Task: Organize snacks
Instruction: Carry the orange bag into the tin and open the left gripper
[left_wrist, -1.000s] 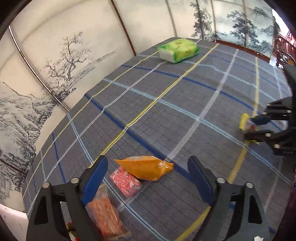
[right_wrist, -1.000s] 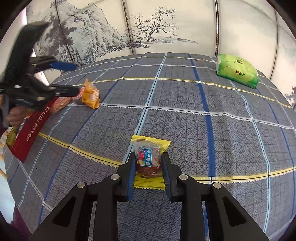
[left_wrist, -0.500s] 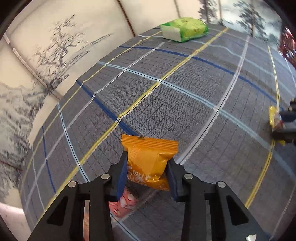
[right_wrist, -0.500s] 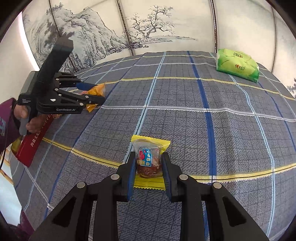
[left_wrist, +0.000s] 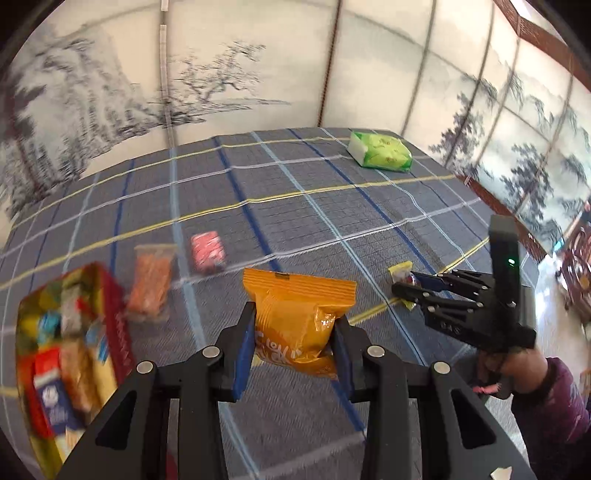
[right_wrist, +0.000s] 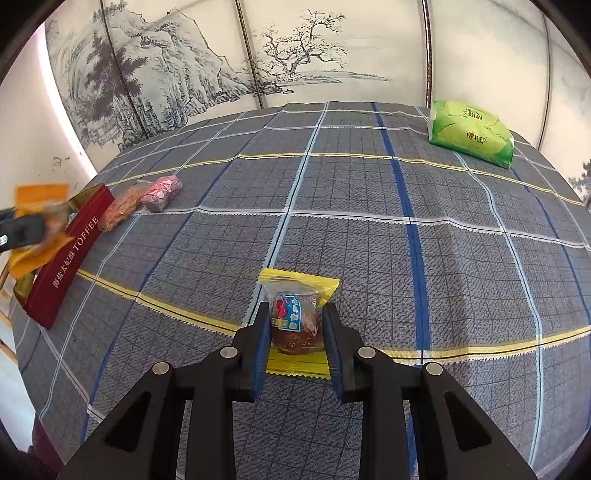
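Observation:
My left gripper (left_wrist: 293, 345) is shut on an orange snack packet (left_wrist: 297, 317) and holds it above the table, next to the red toffee box (left_wrist: 70, 343), which holds several snacks. My right gripper (right_wrist: 295, 341) is shut on a yellow-edged cake packet (right_wrist: 295, 314) that rests on the cloth. The right gripper with the cake packet (left_wrist: 404, 275) also shows at the right of the left wrist view. In the right wrist view the orange packet (right_wrist: 38, 218) hangs blurred over the red box (right_wrist: 68, 254). An orange sausage packet (left_wrist: 149, 284) and a pink sweet packet (left_wrist: 207, 252) lie beside the box.
A green tissue pack (right_wrist: 471, 134) lies at the table's far corner. The table is covered by a grey plaid cloth (right_wrist: 369, 221). Painted screen panels (right_wrist: 295, 55) stand close behind it. The person's hand and purple sleeve (left_wrist: 546, 391) are at the right.
My left gripper closed on the orange packet, lifted it off the cloth and swung left toward the red box. My right gripper stayed shut on the cake packet without moving.

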